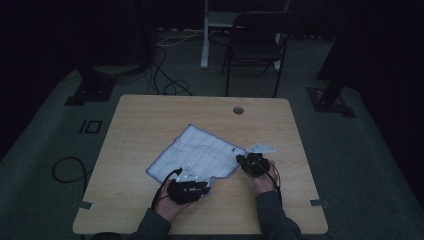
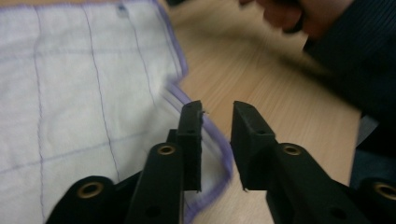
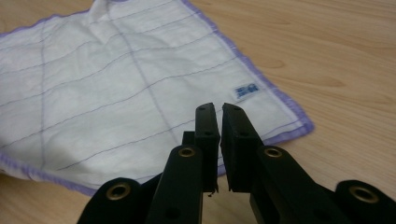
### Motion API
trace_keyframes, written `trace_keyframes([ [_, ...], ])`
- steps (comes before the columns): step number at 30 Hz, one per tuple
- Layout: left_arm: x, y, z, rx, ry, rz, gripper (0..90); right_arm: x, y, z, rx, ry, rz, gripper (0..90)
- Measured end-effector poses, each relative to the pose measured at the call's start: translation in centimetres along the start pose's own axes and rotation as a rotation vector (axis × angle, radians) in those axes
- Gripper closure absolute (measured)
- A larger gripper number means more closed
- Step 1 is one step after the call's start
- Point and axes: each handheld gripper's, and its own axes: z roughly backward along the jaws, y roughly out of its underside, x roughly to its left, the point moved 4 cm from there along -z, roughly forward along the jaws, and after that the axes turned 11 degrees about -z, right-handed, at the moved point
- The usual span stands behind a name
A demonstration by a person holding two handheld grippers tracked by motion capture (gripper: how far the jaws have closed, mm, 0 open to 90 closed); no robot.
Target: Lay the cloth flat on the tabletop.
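Near the table's [image 1: 150,112] front edge, mid-width, lies the white cloth [image 1: 197,152]. Left gripper [image 2: 217,109] has released its near corner; right gripper [image 3: 220,108] seems clenched, apparently empty. Next: regrip both corners to fold.

High view: fixed above the person's side, facing forward and down on the light wooden table [image 1: 150,115].
Left gripper view: close, low over the white purple-edged checked cloth [image 2: 84,93].
Right gripper view: close, low over the cloth's labelled corner.
Shared: the cloth and the table surface.
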Motion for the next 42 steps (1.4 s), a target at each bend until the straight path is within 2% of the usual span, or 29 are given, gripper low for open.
trace_keyframes([
  [2, 0.1, -0.4, 0.6, -0.019, -0.01, -0.005, 71.0, 0.4, 0.2, -0.1, 0.004, -0.008, 0.004, 84.9],
  [5, 0.8, -0.4, 1.1, -0.02, -0.043, -0.004, 69.4, 1.2, 0.6, -0.2, 0.011, -0.029, 0.016, 83.8],
  [9, 2.4, 0.0, 1.4, -0.006, -0.094, 0.013, 67.3, 2.6, 1.2, -0.4, 0.023, -0.052, 0.039, 79.3],
  [13, 4.4, 0.6, 1.5, 0.009, -0.154, 0.022, 62.6, 3.7, 1.7, -0.5, 0.032, -0.068, 0.053, 69.7],
  [17, 7.1, 1.2, 1.5, 0.035, -0.225, 0.035, 58.9, 4.7, 2.4, -0.6, 0.045, -0.087, 0.044, 64.7],
  [23, 12.0, 2.4, 1.6, 0.086, -0.345, 0.083, 58.5, 6.5, 3.8, -1.0, 0.081, -0.108, 0.081, 60.6],
  [26, 14.1, 3.1, 1.6, 0.124, -0.393, 0.1, 62.5, 7.0, 4.4, -1.3, 0.096, -0.106, 0.095, 61.1],
  [29, 15.9, 4.2, 1.3, 0.177, -0.42, 0.127, 73.2, 7.4, 4.9, -1.6, 0.106, -0.078, 0.13, 61.0],
  [33, 16.8, 5.8, 0.6, 0.234, -0.422, 0.157, 80.4, 7.6, 5.0, -1.6, 0.107, -0.054, 0.166, 61.6],
  [36, 16.7, 6.3, 0.7, 0.223, -0.417, 0.176, 82.1, 7.5, 5.1, -1.5, 0.11, -0.051, 0.171, 62.3],
  [42, 16.3, 6.6, 1.1, 0.215, -0.418, 0.187, 82.5, 7.1, 5.1, -1.3, 0.111, -0.049, 0.181, 62.6],
])
